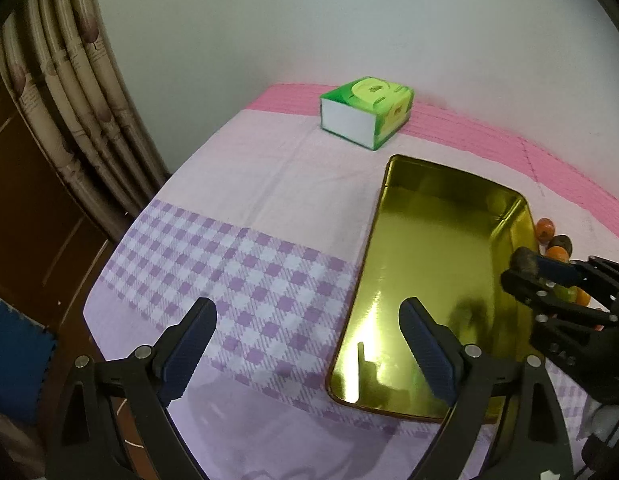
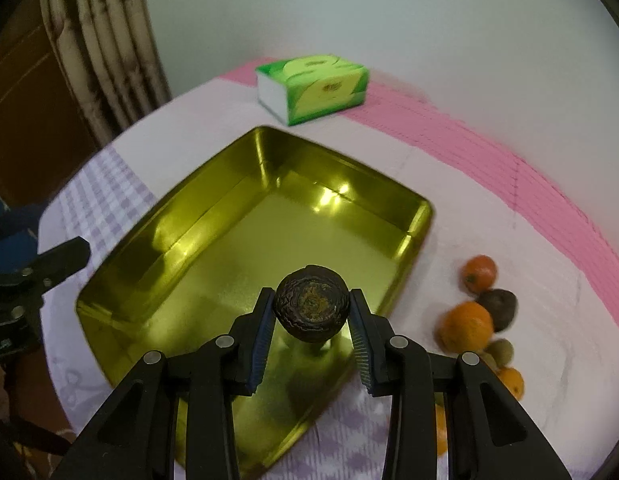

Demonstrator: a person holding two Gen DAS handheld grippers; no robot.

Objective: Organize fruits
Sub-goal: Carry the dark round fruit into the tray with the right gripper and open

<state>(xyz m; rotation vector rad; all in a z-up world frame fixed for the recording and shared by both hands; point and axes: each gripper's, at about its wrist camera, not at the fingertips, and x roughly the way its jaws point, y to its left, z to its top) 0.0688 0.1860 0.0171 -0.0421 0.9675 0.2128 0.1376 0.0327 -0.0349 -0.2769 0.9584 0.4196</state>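
Gold-coloured metal tray point(image 2: 213, 216) on the checked cloth of the table point(image 1: 245, 208), long axis running from the near edge toward the far edge, where a green tissue box point(image 2: 313, 88) sits on the pink strip. Held over the tray's near right corner: a dark, wrinkled round fruit point(image 2: 311, 304), one flattened end turned straight at the right wrist camera, no clear long axis. Pinched at its two sides by the blue pads of the right gripper point(image 2: 311, 312), jaws drawn close on it. Seen from the left wrist camera as a blurred dark lump point(image 1: 523, 260) at the tip of that gripper. Beside the tray's right edge, a loose cluster of oranges point(image 2: 467, 326), a dark fruit point(image 2: 499, 308) and a small greenish one point(image 2: 501, 350), partly cut off behind the gripper's frame and smeared by blur. Left gripper point(image 1: 307, 344) spread wide and empty, one finger over the cloth, the other over the tray's near left corner.
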